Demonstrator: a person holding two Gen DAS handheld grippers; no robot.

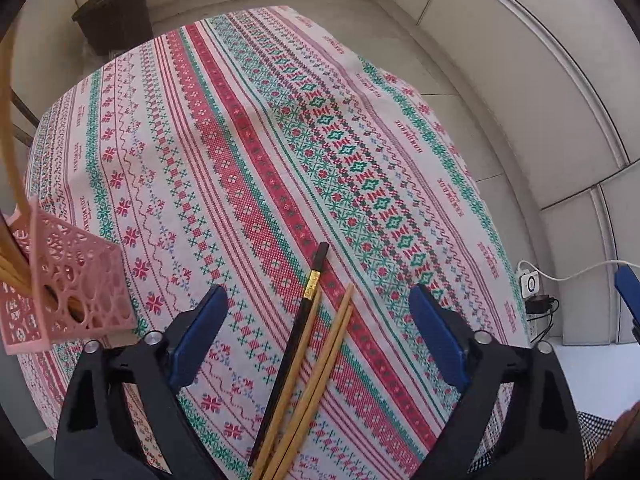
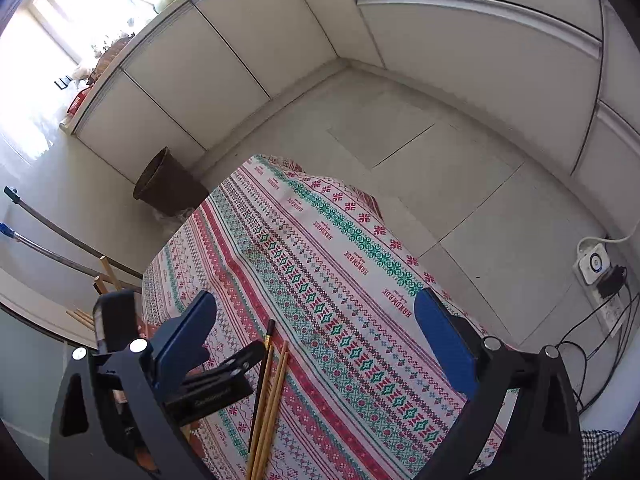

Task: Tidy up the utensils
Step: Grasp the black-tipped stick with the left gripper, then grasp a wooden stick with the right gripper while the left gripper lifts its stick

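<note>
Left wrist view shows the left gripper (image 1: 316, 328) hanging wide open and empty astride the loose black and bamboo chopsticks (image 1: 308, 376) on the patterned tablecloth (image 1: 248, 152), seemingly to pinch them for the pink lattice plastic holder (image 1: 76, 280), while the right gripper (image 2: 316, 332) gapes empty nearby.

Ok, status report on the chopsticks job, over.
Both grippers open, empty: left gripper straddles loose chopsticks, right gripper alongside. Pink holder part-filled. Nothing in the way.
</note>
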